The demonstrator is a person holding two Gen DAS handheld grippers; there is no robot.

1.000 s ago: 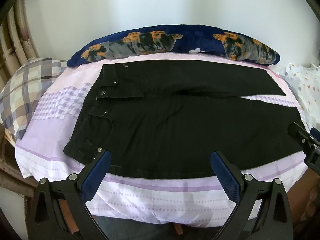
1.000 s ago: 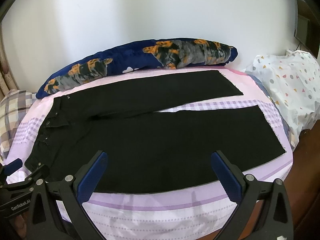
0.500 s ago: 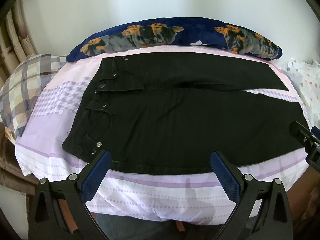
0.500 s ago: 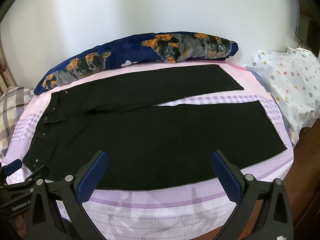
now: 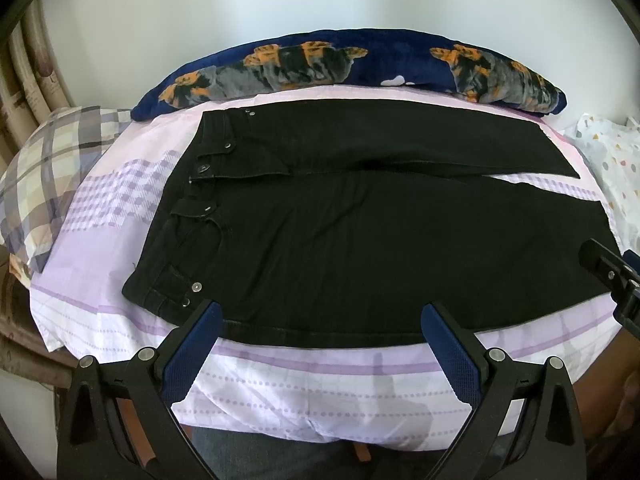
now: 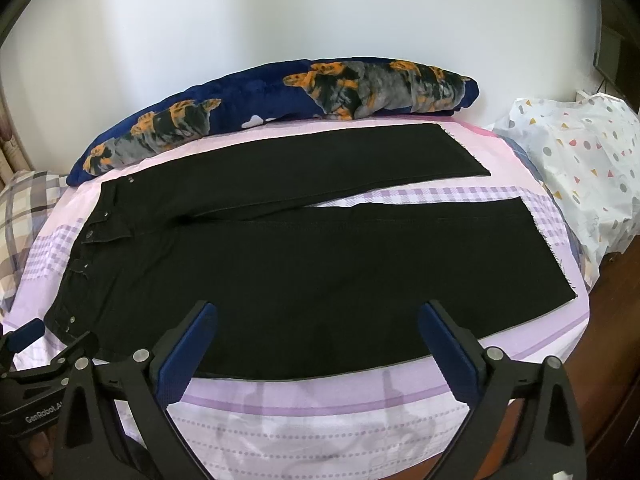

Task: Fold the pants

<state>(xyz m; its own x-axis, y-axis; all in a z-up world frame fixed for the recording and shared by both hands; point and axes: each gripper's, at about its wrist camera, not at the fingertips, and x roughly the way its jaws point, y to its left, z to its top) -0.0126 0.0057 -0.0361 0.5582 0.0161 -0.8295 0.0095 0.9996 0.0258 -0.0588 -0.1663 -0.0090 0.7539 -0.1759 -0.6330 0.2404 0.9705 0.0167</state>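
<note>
Black pants [image 5: 360, 240] lie flat and spread on a pink and purple sheet [image 5: 100, 240], waistband to the left, both legs running right with a gap between them. They also show in the right wrist view [image 6: 320, 272]. My left gripper [image 5: 320, 320] is open and empty, hovering at the near edge of the pants by the waist side. My right gripper [image 6: 316, 320] is open and empty over the near edge of the near leg. The right gripper's body shows at the right edge of the left view [image 5: 612, 280].
A dark blue pillow with orange and grey print [image 5: 360, 64] lies along the far edge by the white wall. A plaid pillow [image 5: 52, 168] is at the left. A white dotted bag [image 6: 580, 160] sits at the right.
Both grippers have shifted slightly, so the pants sit a little higher in both views. Both stay open; the pants have not moved.
</note>
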